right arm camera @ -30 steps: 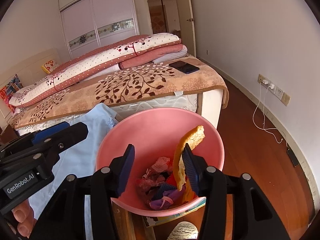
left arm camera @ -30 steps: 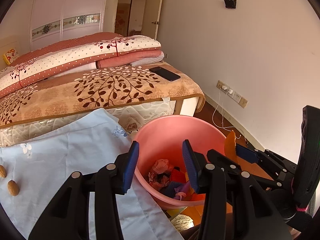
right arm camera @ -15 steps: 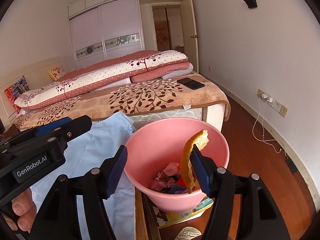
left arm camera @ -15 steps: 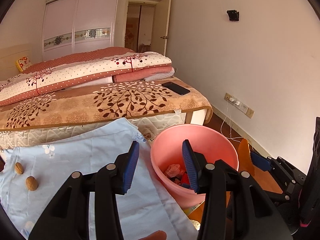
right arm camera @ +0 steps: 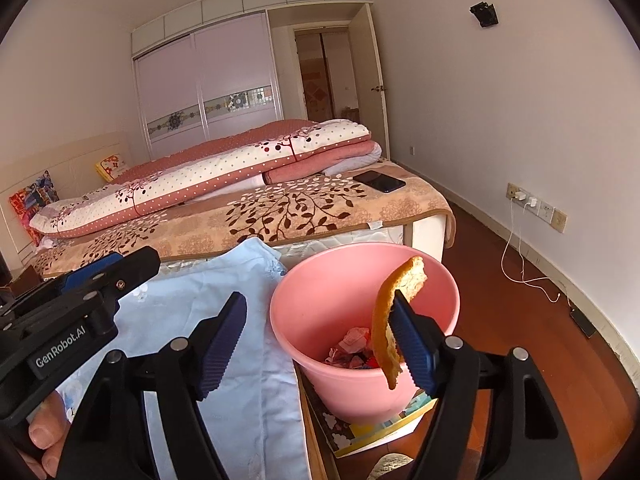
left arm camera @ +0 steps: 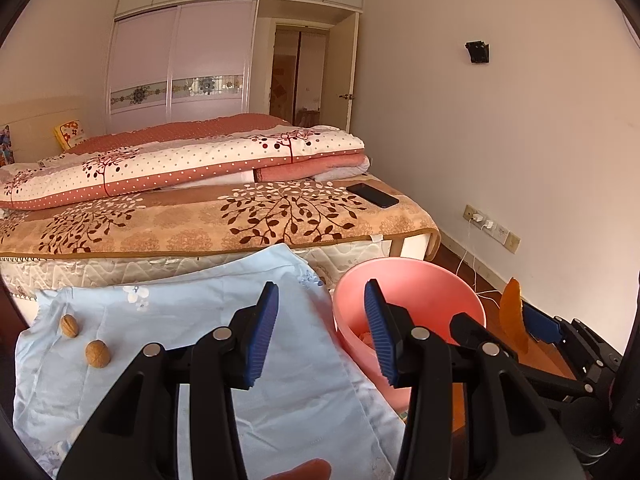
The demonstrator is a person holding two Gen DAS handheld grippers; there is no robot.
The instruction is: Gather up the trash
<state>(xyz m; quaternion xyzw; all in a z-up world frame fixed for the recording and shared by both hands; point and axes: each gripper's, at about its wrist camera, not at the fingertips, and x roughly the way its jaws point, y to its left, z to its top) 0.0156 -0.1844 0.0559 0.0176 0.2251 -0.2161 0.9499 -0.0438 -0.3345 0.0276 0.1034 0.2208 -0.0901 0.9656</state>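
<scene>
A pink bucket [right arm camera: 320,312] with trash in its bottom stands beside a table covered with a light blue cloth [left arm camera: 180,320]; it also shows in the left wrist view [left arm camera: 424,292]. My right gripper [right arm camera: 316,340] is open, and an orange peel [right arm camera: 386,320] clings to the inner face of its right finger, above the bucket. The peel also shows in the left wrist view [left arm camera: 512,316]. My left gripper [left arm camera: 320,336] is open and empty above the cloth's right part. Two walnuts [left arm camera: 97,353] lie on the cloth at the left.
A bed [left arm camera: 200,216] with folded quilts and a black phone [left arm camera: 372,195] stands behind the table. A colourful book [right arm camera: 376,428] lies under the bucket. A wall with sockets and a white cable [right arm camera: 520,256] runs along the right over the wooden floor.
Both grippers have pulled back and up from the bucket. The right gripper has opened wider; the peel still sticks to its right finger. Two walnuts have come into the left view.
</scene>
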